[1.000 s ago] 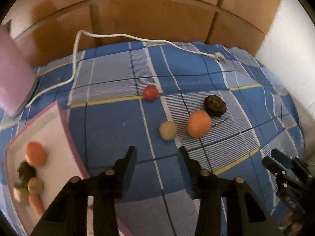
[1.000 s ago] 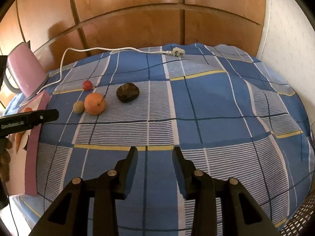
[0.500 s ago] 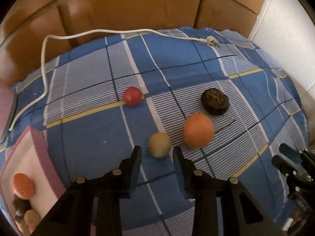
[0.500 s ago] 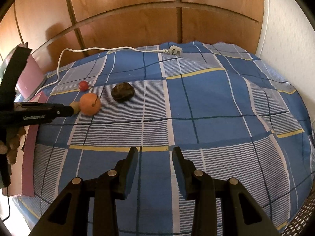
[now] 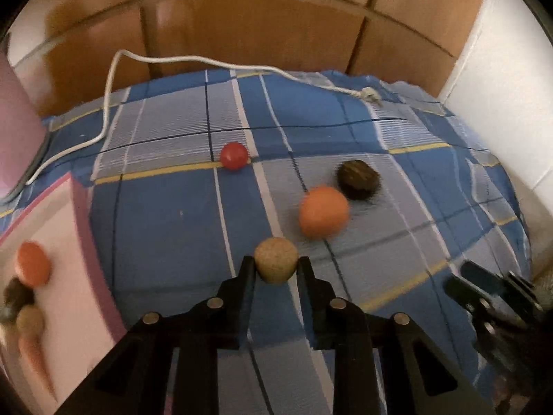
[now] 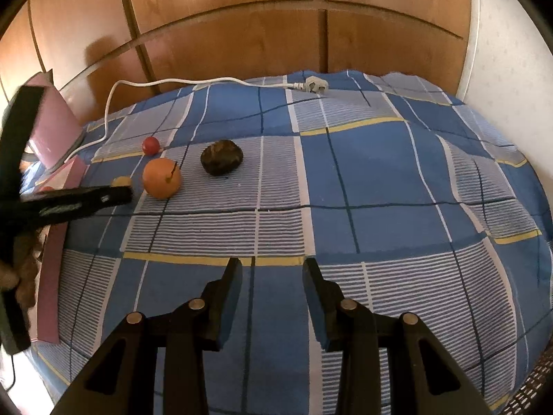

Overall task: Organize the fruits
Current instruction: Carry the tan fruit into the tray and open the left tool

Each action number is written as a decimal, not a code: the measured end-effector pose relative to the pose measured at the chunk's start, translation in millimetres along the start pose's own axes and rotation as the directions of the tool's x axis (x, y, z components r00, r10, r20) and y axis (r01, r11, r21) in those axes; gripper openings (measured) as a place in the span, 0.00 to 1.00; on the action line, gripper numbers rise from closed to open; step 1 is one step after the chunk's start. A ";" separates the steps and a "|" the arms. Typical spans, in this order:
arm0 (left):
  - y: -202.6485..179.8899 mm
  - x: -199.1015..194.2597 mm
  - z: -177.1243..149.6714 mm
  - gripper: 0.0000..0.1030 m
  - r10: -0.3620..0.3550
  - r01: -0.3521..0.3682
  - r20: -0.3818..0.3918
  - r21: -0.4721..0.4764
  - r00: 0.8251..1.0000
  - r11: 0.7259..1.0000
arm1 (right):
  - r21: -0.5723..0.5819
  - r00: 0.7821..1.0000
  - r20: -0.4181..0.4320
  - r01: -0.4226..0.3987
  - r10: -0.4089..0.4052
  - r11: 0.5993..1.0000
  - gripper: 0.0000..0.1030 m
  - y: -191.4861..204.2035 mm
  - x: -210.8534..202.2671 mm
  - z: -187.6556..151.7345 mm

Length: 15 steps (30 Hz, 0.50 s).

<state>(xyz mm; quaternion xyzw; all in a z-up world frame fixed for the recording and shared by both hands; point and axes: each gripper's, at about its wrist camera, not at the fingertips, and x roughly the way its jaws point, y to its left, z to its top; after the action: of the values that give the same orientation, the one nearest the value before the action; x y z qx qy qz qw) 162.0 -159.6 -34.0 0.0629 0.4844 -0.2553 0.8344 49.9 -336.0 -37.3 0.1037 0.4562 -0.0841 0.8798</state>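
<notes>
Now | left gripper [image 5: 275, 265] clamps tan ball [image 5: 276, 259] (seemingly lifted) | right gripper [image 6: 270, 269] spread, holding nothing

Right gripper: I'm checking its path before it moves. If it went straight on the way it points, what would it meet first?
Probably nothing: the right gripper, open, points across bare checked cloth; the dark fruit lies left of that line, though depth is unclear.

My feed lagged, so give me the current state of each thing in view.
Left tongs: closed on the tan fruit.
Right tongs: open, empty.
Orange fruit: loose on the cloth.
Red fruit: loose.
Dark fruit: loose.
Pink tray: holding several fruits.
White plug: unplugged.
</notes>
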 end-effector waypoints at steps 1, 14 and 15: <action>-4.4 -6.9 -8.0 0.24 -0.005 0.005 0.007 0.000 1.000 1.000 | 0.002 1.000 -0.001 -0.003 0.003 1.000 0.35 0.1 0.6 -0.3; -26.6 -46.1 -72.8 0.24 -0.030 0.034 0.054 -0.057 0.998 0.998 | -0.008 0.999 -0.039 0.003 -0.003 1.000 0.35 4.4 7.4 -10.4; -25.9 -48.3 -74.6 0.24 -0.028 0.032 0.058 -0.060 0.998 0.998 | -0.013 0.999 -0.037 0.007 -0.007 1.000 0.35 5.1 7.4 -11.0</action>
<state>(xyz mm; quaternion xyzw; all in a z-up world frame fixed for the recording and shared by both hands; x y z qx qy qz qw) 72.2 -138.0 -28.7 0.0227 0.4687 -0.2547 0.8456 46.7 -328.7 -49.1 0.0979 0.4735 -0.0823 0.8715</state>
